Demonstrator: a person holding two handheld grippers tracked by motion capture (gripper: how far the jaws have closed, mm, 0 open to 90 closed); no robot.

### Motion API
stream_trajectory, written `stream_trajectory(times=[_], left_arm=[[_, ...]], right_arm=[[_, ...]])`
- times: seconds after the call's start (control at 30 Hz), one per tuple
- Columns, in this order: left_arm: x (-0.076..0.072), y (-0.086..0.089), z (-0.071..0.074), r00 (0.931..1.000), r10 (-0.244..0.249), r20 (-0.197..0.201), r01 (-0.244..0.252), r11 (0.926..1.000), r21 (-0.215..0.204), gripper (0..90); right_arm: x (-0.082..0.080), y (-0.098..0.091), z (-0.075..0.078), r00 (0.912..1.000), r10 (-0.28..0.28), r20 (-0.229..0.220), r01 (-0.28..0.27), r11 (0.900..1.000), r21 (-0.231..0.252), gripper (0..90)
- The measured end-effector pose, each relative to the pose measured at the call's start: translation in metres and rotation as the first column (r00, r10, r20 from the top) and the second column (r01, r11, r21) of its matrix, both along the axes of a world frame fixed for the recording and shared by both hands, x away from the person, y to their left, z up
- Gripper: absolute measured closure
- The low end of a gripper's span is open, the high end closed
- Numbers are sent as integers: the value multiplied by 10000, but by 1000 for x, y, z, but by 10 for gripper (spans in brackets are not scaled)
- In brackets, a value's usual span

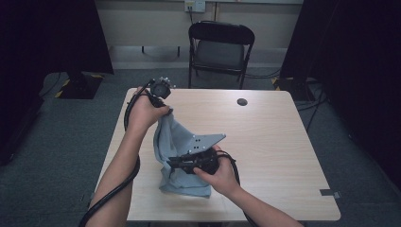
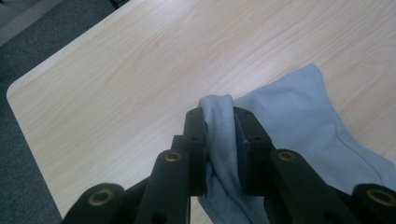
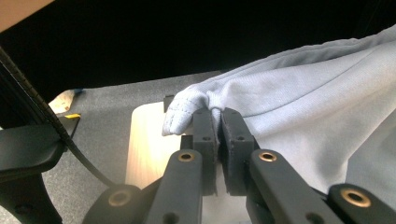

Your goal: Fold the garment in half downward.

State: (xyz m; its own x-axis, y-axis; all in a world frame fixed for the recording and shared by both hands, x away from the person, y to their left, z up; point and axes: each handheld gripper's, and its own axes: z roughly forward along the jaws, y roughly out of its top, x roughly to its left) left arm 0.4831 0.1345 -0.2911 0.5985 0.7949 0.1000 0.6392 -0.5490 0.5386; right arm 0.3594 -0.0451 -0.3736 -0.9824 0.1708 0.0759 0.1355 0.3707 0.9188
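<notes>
A blue cloth (image 1: 176,142) sits near the left side of the table (image 1: 265,137), partly lifted. The left gripper (image 2: 219,135) pinches one bunched edge of it up high. The right gripper (image 3: 218,126) is clamped tight on another edge, lower down.

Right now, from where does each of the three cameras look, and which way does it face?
High view: above the person's side, facing forward and down on the table; both forearms, left gripper, right gripper.
Left gripper view: rides the left gripper, looking down along its jaws, shut on the blue cloth.
Right gripper view: rides the right gripper, looking level along its jaws, shut on the cloth's edge.
All views share the blue cloth.
</notes>
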Motion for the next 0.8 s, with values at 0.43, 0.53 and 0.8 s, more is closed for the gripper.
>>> stream_trajectory(times=[0.43, 0.53, 0.8], left_arm=[[2, -11, 1, 9995, -42, -307, 18, 9970, -768, 773], [4, -17, 0, 9994, -97, -343, 70, 9970, -772, 774], [7, -29, -1, 9988, -209, -443, 177, 9973, -714, 775]], right_arm=[[-2, -5, 0, 10000, 6, 25, -5, 9999, -109, 865], [-2, -8, 0, 10000, -26, 9, 26, 9999, -99, 865], [-2, -17, -1, 9999, -150, -19, 150, 9998, -136, 865]])
